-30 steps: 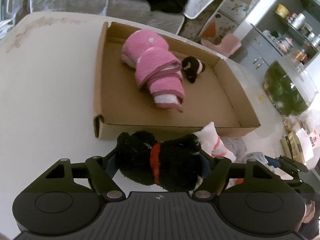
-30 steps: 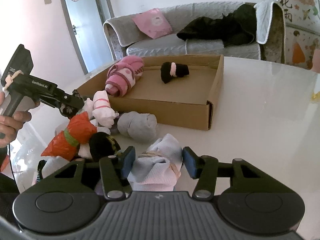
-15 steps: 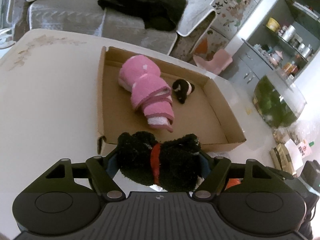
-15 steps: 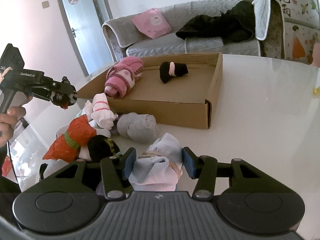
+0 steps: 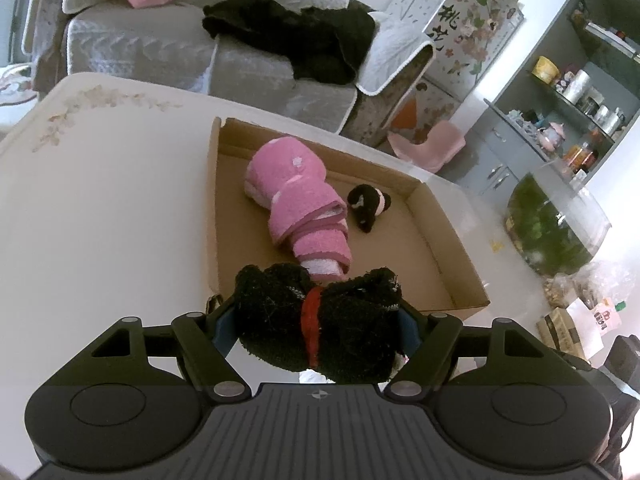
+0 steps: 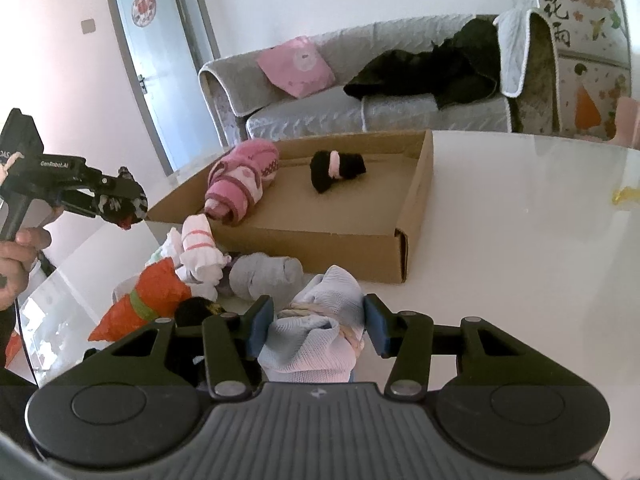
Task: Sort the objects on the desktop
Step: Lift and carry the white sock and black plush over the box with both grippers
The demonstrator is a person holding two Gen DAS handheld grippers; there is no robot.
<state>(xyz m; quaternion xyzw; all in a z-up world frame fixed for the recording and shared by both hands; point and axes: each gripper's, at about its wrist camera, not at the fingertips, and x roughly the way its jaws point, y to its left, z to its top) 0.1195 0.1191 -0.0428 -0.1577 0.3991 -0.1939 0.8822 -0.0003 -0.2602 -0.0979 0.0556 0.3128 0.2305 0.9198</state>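
Left gripper [image 5: 316, 330]: jaws clamping a black sock roll with a red band [image 5: 320, 320], carrying it in the air just short of the cardboard tray [image 5: 440, 216]; right gripper [image 6: 316, 330]: jaws pressing a pale blue sock bundle [image 6: 320, 320] at its middle, low over the white table [image 6: 520, 240]. Handling, judged: both rolls light, soft, squashing under the pads, not fragile; gripping across the banded waist suiting best. Tray holding a pink roll [image 5: 298, 200] and a small black roll [image 5: 366, 208]; loose pile [image 6: 192, 268] waiting beside it; bundle undersides hidden; right pad contact hard to confirm.
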